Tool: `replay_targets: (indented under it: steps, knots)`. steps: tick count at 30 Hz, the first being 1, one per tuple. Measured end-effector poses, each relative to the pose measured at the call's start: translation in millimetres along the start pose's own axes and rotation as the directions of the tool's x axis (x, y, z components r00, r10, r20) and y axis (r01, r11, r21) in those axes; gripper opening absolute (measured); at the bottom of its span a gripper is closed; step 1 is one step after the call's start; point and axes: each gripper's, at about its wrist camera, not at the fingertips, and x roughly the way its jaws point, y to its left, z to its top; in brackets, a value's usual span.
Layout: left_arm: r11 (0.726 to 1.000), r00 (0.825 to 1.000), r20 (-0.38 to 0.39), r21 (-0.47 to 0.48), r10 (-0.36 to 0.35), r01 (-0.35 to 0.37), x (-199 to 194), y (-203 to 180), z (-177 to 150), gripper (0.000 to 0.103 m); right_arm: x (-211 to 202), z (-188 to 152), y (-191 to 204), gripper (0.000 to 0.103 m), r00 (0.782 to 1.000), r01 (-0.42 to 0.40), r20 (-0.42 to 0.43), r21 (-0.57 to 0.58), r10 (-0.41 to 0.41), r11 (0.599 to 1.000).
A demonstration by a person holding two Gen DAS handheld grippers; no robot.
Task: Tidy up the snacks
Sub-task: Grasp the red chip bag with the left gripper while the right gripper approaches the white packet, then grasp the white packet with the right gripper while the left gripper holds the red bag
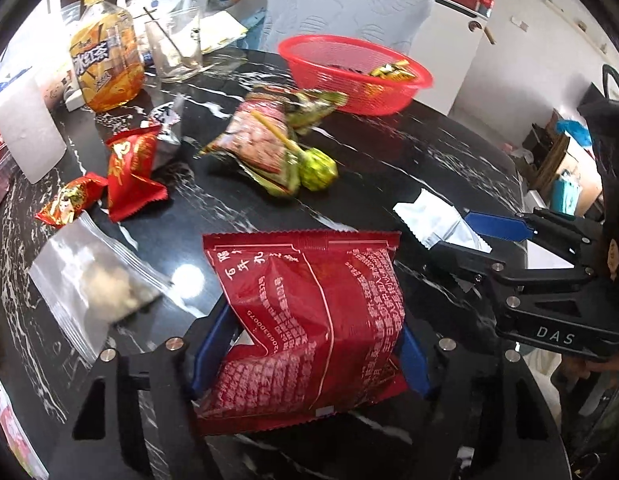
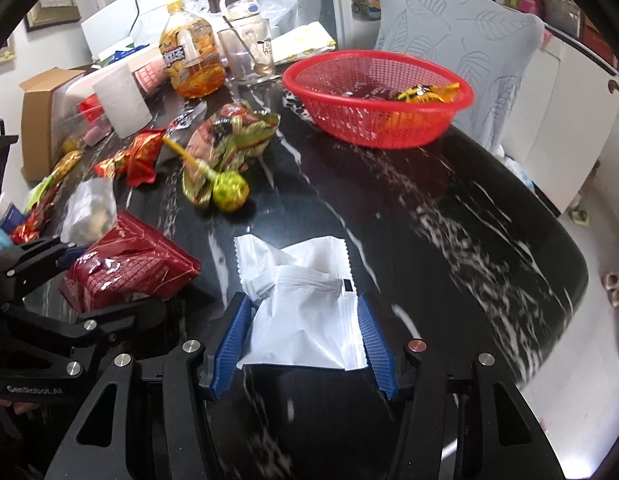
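Holding wrapped candies: red basket [image 2: 377, 120]; left hand-held gripper [image 1: 309, 344] clamps red packet [image 1: 309, 320], right hand-held gripper [image 2: 305, 340] white packet [image 2: 309, 320].

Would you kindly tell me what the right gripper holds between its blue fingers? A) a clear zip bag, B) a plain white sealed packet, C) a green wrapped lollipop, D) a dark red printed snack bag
B: the right gripper is closed on the plain white sealed packet; the left gripper has the dark red printed snack bag.

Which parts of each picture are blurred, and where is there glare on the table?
Left wrist view: red basket and green-wrapped snacks are smeared; a bright glare spot sits on the table; the red packet is sharp. Right wrist view: the table's veins streak; the white packet is sharp.
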Motion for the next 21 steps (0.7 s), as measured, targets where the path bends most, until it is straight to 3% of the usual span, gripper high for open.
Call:
replay_targets:
  steps: [8, 10, 11, 17, 21]
  knots:
    - [1.000, 1.000, -0.008, 0.021, 0.008, -0.008, 4.0, -11.6, -5.5, 0.070, -8.9, -15.6, 3.4, 0.060, 1.000, 0.013, -0.014, -0.043, -0.013, 0.999]
    - [0.999, 1.000, 0.000, 0.033, 0.017, -0.017, 4.8, -11.9, -5.7, 0.070, -8.8, -16.3, 4.1, 0.070, 1.000, 0.010, -0.018, -0.043, -0.010, 0.999]
    - [0.999, 1.000, 0.005, 0.037, 0.019, -0.019, 4.8, -12.0, -6.1, 0.070, -8.2, -16.0, 4.6, 0.070, 1.000, 0.007, -0.019, -0.042, -0.008, 0.999]
    - [0.997, 0.998, 0.038, 0.061, 0.045, -0.048, 7.3, -10.1, -7.9, 0.072, -0.5, -15.2, 10.4, 0.078, 0.995, 0.094, -0.014, -0.083, -0.096, 0.992]
    - [0.997, 0.998, 0.049, 0.057, 0.047, -0.049, 6.6, -7.7, -8.8, 0.073, 1.4, -15.6, 10.4, 0.081, 0.995, 0.103, -0.006, -0.081, -0.104, 0.991]
